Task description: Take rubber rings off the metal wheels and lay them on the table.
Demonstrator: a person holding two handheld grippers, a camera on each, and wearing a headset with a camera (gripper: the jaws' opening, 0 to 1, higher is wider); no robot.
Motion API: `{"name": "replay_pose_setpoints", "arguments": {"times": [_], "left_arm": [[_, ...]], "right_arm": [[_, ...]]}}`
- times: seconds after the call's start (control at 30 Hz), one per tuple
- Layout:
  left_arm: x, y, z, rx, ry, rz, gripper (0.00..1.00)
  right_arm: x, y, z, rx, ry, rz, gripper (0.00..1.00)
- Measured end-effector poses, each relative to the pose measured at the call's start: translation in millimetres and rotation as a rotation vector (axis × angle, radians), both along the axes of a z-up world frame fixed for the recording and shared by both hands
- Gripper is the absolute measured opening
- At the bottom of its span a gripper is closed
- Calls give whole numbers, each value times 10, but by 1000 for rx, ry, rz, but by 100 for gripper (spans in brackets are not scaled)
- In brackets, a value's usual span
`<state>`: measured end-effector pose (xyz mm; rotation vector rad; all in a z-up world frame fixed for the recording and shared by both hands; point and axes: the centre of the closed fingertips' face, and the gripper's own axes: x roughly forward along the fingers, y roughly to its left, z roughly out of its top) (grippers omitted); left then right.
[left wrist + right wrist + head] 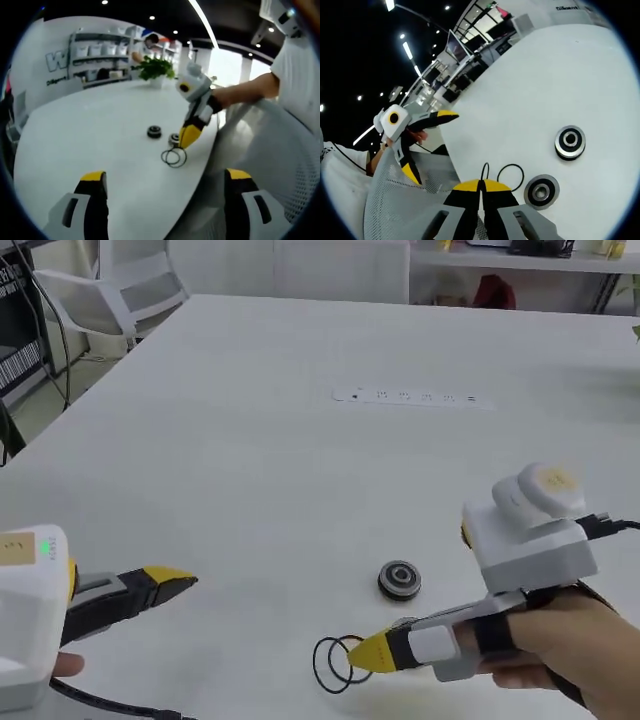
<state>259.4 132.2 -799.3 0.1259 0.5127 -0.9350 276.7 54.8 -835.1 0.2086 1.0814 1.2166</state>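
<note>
Your right gripper [481, 184] fingers are closing flat together, pinching the edge of one rubber ring [485, 169] that's lying on the table [250, 470] just beside the nearer metal wheel [541, 191]. The second ring [510, 176] is lying just beside that wheel too. The other wheel [570, 141] is sitting just beyond it. Your left gripper [165, 175] fingers are hanging wide apart, holding nothing, well clear of that wheel.

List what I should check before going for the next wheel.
1. Right hand-held gripper open for a grab: not ok, jaws shut.
2. Its tips clear of the rubber rings: cannot tell.
3. Rubber rings down on the table: ok.
4. Left hand-held gripper open, holding nothing: ok.
5. Near metal wheel and far metal wheel apart, unobstructed: ok.
6. Either wheel stripped of its ring: cannot tell.
</note>
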Motion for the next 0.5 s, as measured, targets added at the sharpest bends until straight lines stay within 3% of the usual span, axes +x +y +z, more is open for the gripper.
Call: {"name": "replay_pose_setpoints", "arguments": {"times": [0.27,0.5], "left_arm": [[-6,-2,-14,3,6,-3,99],[-1,2,-9,0,6,3,99]], "right_arm": [[110,-81,-91,-49,-18,-43,0],[113,-110,-163,-94,-53,-24,0]]}}
